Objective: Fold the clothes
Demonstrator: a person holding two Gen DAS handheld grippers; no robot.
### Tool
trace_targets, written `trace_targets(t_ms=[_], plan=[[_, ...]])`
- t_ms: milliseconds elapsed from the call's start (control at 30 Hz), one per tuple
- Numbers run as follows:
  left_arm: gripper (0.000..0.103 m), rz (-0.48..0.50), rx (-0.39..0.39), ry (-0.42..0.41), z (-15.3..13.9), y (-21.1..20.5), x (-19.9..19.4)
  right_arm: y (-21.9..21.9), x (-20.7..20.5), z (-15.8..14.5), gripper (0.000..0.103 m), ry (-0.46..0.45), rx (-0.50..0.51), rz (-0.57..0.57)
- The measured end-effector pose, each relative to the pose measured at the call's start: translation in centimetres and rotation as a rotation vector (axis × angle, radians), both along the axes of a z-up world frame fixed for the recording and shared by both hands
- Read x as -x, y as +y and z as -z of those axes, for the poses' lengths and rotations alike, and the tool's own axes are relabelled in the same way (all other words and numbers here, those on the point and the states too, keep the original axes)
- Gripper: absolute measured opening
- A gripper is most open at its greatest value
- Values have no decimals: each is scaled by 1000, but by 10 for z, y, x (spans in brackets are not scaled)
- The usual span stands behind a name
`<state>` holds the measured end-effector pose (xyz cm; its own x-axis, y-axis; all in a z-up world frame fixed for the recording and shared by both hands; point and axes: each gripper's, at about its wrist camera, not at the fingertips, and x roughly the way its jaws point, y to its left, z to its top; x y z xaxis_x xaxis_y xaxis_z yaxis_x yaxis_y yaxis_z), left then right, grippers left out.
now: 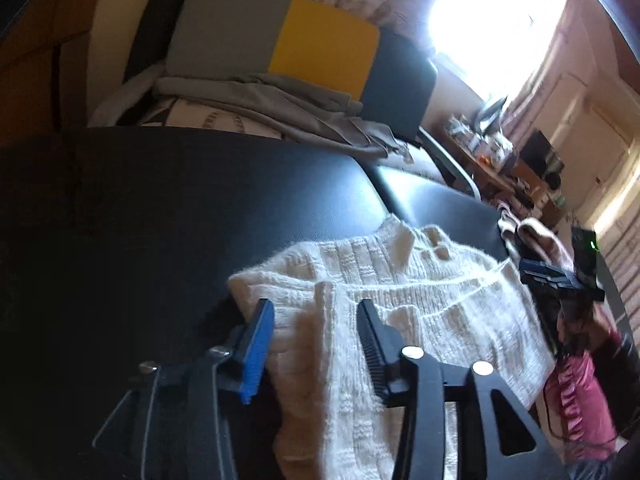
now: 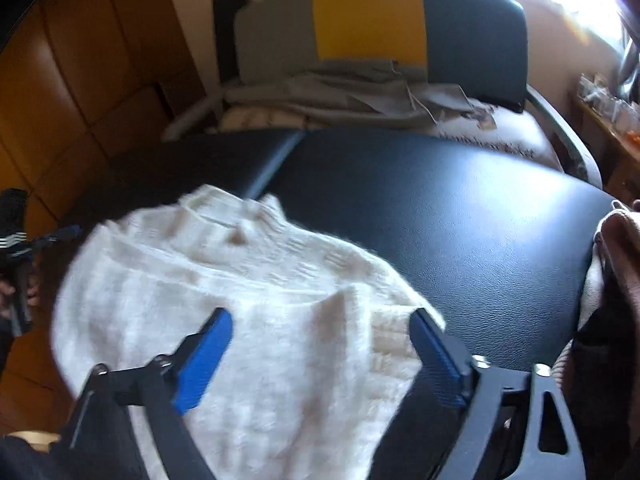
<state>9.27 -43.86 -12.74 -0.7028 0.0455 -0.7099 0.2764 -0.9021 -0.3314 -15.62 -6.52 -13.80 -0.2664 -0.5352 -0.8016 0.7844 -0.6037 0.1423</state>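
Hovering over sweater (image 1: 400, 300) on near table (image 1: 200, 208) | left gripper (image 1: 316, 312), right gripper (image 2: 320, 320) jaws apart, empty | poised to fold

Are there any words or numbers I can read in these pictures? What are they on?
Nothing can be read for sure.
Round dark print on the white garment under the grey clothes on the chair: too blurred.
Dark lettering on the white cloth at the chair seat: too blurred.
The cream sweater on the black table shows no words.
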Motion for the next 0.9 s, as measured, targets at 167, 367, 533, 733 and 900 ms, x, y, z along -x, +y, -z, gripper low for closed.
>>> trace_targets(t_ms=[167,367,533,733,900], plan=[[63,65,39,-20,6,14,10,-16,3,11,93,35,-111,1],[28,73,74,-61,13,24,15,-23,3,29,38,-116,-83,-50],[7,80,103,-95,18,33,19,-32,-16,17,19,-12,-116,-68],[6,76,149,-98,13,46,15,-31,-42,-3,18,80,-149,-120],[6,47,216,-66,-9,57,1,-26,-57,-18,18,110,-120,-122]])
